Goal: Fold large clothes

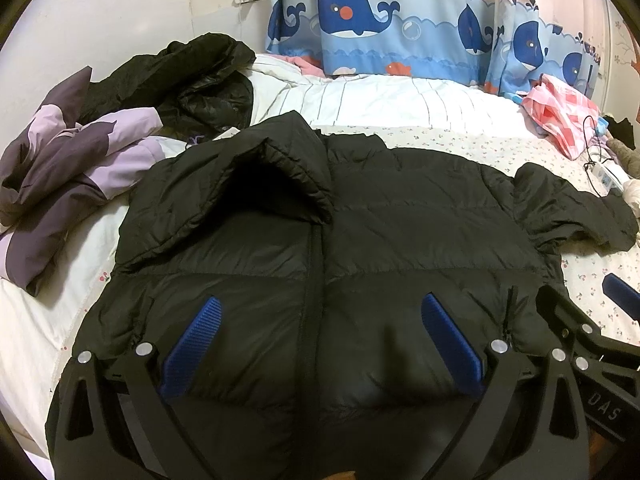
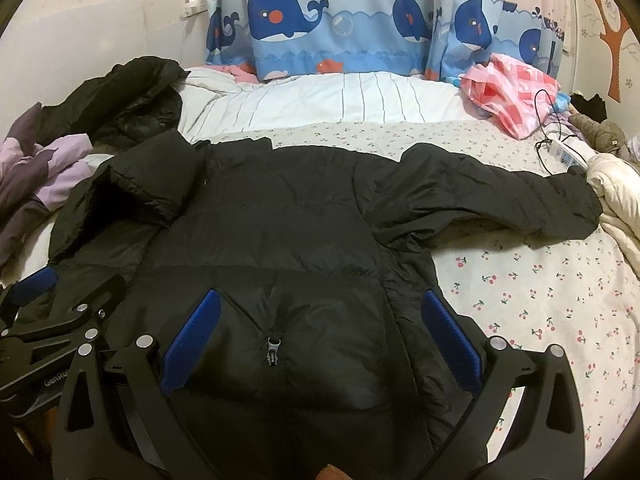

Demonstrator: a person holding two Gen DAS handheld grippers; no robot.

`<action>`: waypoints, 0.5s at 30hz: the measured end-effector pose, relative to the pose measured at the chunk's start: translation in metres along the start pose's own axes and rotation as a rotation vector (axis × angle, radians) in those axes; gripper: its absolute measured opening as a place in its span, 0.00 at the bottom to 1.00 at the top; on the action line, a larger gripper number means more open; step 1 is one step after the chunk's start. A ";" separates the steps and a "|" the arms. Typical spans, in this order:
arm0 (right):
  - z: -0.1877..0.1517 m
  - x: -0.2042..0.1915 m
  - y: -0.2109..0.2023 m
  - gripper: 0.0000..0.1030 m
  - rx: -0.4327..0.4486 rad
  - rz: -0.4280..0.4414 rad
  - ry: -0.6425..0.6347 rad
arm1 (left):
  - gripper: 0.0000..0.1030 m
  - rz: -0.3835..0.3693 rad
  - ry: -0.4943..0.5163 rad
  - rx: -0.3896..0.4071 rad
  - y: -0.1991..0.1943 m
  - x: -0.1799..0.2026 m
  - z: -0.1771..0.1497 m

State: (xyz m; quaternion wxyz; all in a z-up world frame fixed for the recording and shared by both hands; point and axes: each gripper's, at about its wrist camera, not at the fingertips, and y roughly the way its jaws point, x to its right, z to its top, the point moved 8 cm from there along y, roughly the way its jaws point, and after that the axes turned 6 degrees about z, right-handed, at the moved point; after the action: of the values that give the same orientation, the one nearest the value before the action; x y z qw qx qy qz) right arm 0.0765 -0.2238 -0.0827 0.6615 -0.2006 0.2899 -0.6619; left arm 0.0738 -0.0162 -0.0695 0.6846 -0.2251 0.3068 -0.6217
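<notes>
Jacket is spread on the bed, its free sleeve stretched toward centre right; the right gripper, spread, is nearer than the spread left gripper.

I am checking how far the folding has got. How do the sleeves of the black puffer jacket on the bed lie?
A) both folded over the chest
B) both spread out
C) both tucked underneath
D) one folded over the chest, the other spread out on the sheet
D: on the black puffer jacket, one sleeve lies folded over the chest, while the other sleeve stretches out across the cherry-print sheet.
</notes>
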 end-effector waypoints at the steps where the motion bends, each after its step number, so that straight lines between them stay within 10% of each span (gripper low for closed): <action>1: 0.000 0.000 0.000 0.94 0.001 -0.004 -0.002 | 0.93 -0.001 -0.001 0.000 0.000 -0.001 0.000; 15: 0.002 0.001 -0.002 0.94 -0.001 -0.006 -0.018 | 0.93 -0.003 0.001 0.001 0.000 0.000 0.001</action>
State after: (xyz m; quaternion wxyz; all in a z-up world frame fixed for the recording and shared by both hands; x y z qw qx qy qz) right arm 0.0756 -0.2252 -0.0801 0.6620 -0.2079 0.2838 -0.6618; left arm 0.0749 -0.0166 -0.0687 0.6838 -0.2250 0.3065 -0.6228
